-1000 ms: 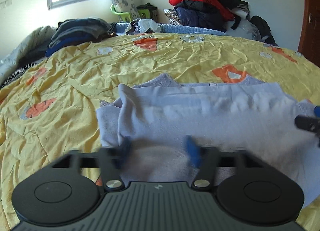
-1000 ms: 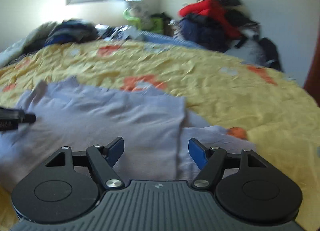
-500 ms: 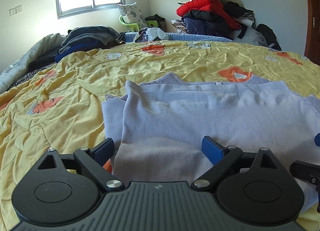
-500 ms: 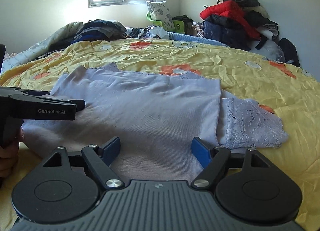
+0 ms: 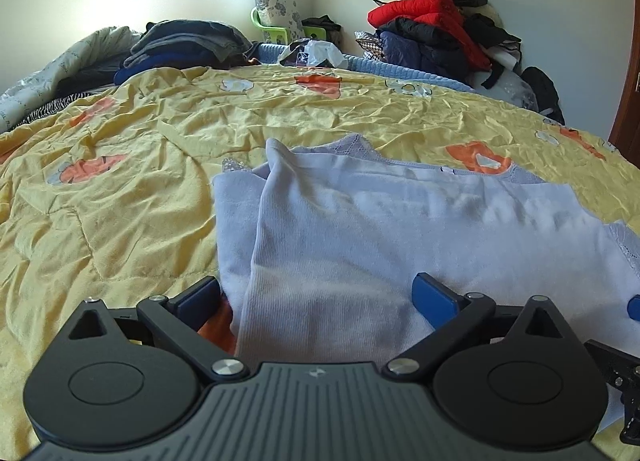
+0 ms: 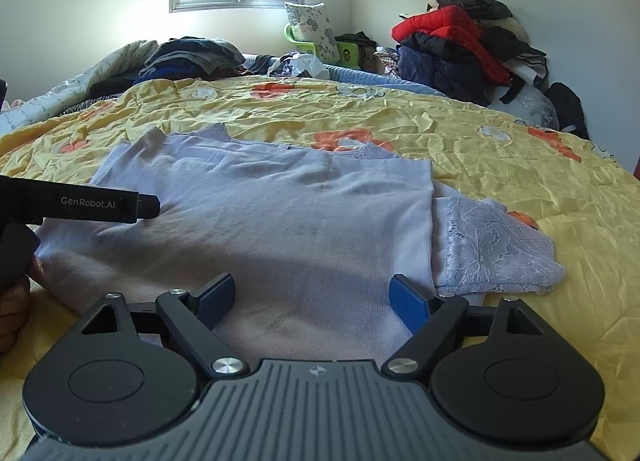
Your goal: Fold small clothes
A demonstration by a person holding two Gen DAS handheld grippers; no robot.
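Note:
A pale lilac top (image 5: 400, 221) (image 6: 280, 221) lies folded over itself on the yellow bedspread, its lace sleeve (image 6: 496, 245) sticking out at the right. My left gripper (image 5: 316, 299) hovers over the top's near left edge, jaws opening wide, pads clear of the cloth. My right gripper (image 6: 312, 299) hangs over the near edge further right, jaws also opening, nothing pinched. The left tool's black body (image 6: 80, 205) reaches in from the left of the right wrist view, with a hand (image 6: 16, 301) below it. Part of the right tool (image 5: 616, 373) shows at the left wrist view's right edge.
The yellow quilt (image 5: 120, 201) (image 6: 520, 165) with orange prints covers the bed. Dark folded clothes (image 5: 188, 45) lie at the far left; a heap of red and dark jackets (image 5: 440, 33) (image 6: 460, 41) rises at the far right. A wooden door edge (image 5: 628, 73) stands right.
Both grippers' jaws have spread wider and let the lilac top's edge drop flat. The top's folded layer now lies settled on the bed. Both tools drew back slightly toward the near edge.

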